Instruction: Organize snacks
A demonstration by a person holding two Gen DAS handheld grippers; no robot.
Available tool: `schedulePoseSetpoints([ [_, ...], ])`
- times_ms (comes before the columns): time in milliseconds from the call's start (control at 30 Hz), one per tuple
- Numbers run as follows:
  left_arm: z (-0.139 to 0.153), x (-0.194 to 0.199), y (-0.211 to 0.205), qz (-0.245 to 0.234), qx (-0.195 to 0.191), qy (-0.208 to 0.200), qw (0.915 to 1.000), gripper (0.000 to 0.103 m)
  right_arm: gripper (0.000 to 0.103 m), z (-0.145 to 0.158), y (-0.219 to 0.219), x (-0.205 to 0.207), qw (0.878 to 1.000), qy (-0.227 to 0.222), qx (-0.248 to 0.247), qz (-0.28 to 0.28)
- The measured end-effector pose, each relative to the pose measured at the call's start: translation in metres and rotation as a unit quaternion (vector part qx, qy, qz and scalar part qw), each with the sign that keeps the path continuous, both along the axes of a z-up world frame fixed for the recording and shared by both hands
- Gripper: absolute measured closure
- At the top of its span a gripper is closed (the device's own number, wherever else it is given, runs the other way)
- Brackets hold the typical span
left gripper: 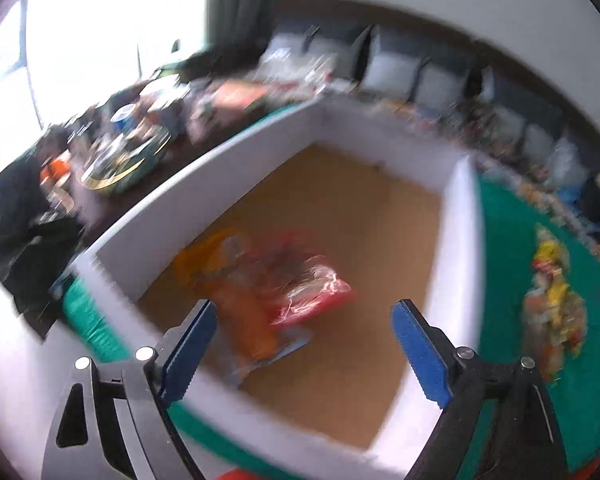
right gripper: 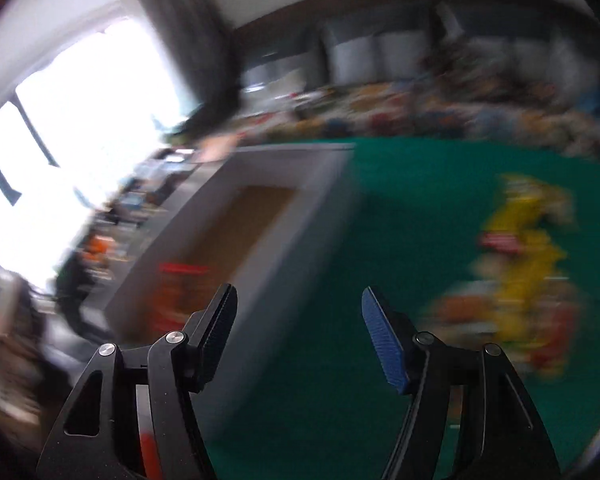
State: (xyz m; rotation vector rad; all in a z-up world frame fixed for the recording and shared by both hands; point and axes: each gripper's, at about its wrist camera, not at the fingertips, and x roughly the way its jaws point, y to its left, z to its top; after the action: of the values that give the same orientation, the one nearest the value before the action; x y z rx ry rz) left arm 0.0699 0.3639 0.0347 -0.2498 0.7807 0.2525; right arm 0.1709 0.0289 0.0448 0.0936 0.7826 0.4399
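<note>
You are partway through, by the look of it. A few snack packets [left gripper: 268, 292] already lie on the brown floor of the white-walled box [left gripper: 188, 172]: an orange one and a red one overlapping, with something pale blue under them. Most of the box floor is bare. A loose heap of snacks [right gripper: 520, 280] waits on the green cloth [right gripper: 340, 360], well apart from the box, to its right, so the larger share of the work seems to be left.

Your left gripper [left gripper: 304, 344] hangs over the box with its jaws spread wide and nothing between them. Your right gripper [right gripper: 296, 332] is over the green cloth, just beside the box's right wall, jaws also wide apart and holding nothing.

The heap is blurred: mostly yellow wrappers with orange and red among them. You cannot count the packets or read any labels.
</note>
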Motion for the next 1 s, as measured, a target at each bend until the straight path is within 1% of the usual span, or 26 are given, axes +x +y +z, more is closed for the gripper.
schedulePoseSetpoints([
  [33,0.004,0.004,-0.008,-0.013,-0.002,-0.018,0.9998,0.014,0.034,-0.01,-0.014,-0.001,0.999,-0.012,-0.028,-0.017],
  [67,0.006,0.007,-0.019,-0.03,-0.005,-0.036,0.9989,0.012,0.034,-0.028,-0.042,-0.01,0.996,-0.025,-0.071,-0.042],
  [100,0.005,0.013,-0.027,-0.045,-0.003,-0.046,0.998,0.008,0.034,-0.04,-0.064,-0.017,0.993,-0.029,-0.1,-0.059],
  [167,-0.003,0.025,-0.046,-0.068,0.012,-0.039,0.9968,0.006,0.035,-0.065,-0.116,-0.028,0.984,-0.026,-0.15,-0.098],
  [200,-0.012,0.035,-0.058,-0.08,0.029,-0.016,0.9963,0.006,0.035,-0.083,-0.151,-0.035,0.976,-0.02,-0.174,-0.126],
  [267,-0.017,0.044,-0.077,-0.091,0.067,0.005,0.9936,0.006,0.035,-0.101,-0.196,-0.045,0.966,-0.009,-0.195,-0.167],
  [300,-0.016,0.047,-0.085,-0.096,0.077,0.007,0.9924,0.006,0.035,-0.11,-0.222,-0.05,0.961,-0.001,-0.201,-0.191],
  [367,-0.015,0.05,-0.103,-0.108,0.089,0.016,0.9901,0.006,0.035,-0.121,-0.269,-0.058,0.951,0.011,-0.198,-0.236],
  [433,-0.017,0.048,-0.113,-0.111,0.096,0.024,0.9889,0.006,0.035,-0.125,-0.298,-0.063,0.946,0.016,-0.188,-0.263],
  [467,-0.018,0.048,-0.115,-0.111,0.092,0.028,0.9892,0.006,0.035,-0.124,-0.309,-0.064,0.944,0.017,-0.181,-0.274],
  [533,-0.018,0.046,-0.12,-0.112,0.09,0.032,0.9891,0.006,0.035,-0.126,-0.329,-0.061,0.944,0.02,-0.164,-0.287],
  [600,-0.018,0.045,-0.122,-0.106,0.1,0.034,0.9888,0.006,0.035,-0.13,-0.337,-0.058,0.945,0.025,-0.149,-0.291],
  [667,-0.009,0.04,-0.124,-0.083,0.116,0.019,0.9896,0.006,0.035,-0.136,-0.343,-0.055,0.947,0.029,-0.137,-0.291],
  [700,-0.002,0.035,-0.126,-0.071,0.129,0.004,0.9891,0.006,0.035,-0.137,-0.344,-0.055,0.947,0.036,-0.134,-0.289],
  [733,0.011,0.024,-0.134,-0.057,0.154,-0.03,0.986,0.006,0.035,-0.137,-0.344,-0.054,0.948,0.045,-0.131,-0.287],
  [767,0.02,0.017,-0.141,-0.054,0.166,-0.052,0.9833,0.006,0.034,-0.139,-0.347,-0.052,0.949,0.055,-0.123,-0.285],
  [800,0.031,0.008,-0.153,-0.055,0.179,-0.081,0.979,0.003,0.03,-0.137,-0.346,-0.055,0.949,0.057,-0.119,-0.286],
  [833,0.038,0.002,-0.163,-0.061,0.18,-0.1,0.9766,0.0,0.027,-0.137,-0.345,-0.058,0.951,0.058,-0.113,-0.282],
  [900,0.047,-0.005,-0.182,-0.086,0.159,-0.123,0.9757,0.0,0.021,-0.14,-0.342,-0.056,0.952,0.062,-0.119,-0.273],
  [933,0.048,-0.006,-0.194,-0.105,0.139,-0.126,0.9766,0.0,0.02,-0.14,-0.34,-0.055,0.952,0.063,-0.127,-0.27],
  [1000,0.039,-0.005,-0.223,-0.15,0.092,-0.107,0.9785,0.0,0.017,-0.141,-0.34,-0.056,0.953,0.064,-0.122,-0.269],
])
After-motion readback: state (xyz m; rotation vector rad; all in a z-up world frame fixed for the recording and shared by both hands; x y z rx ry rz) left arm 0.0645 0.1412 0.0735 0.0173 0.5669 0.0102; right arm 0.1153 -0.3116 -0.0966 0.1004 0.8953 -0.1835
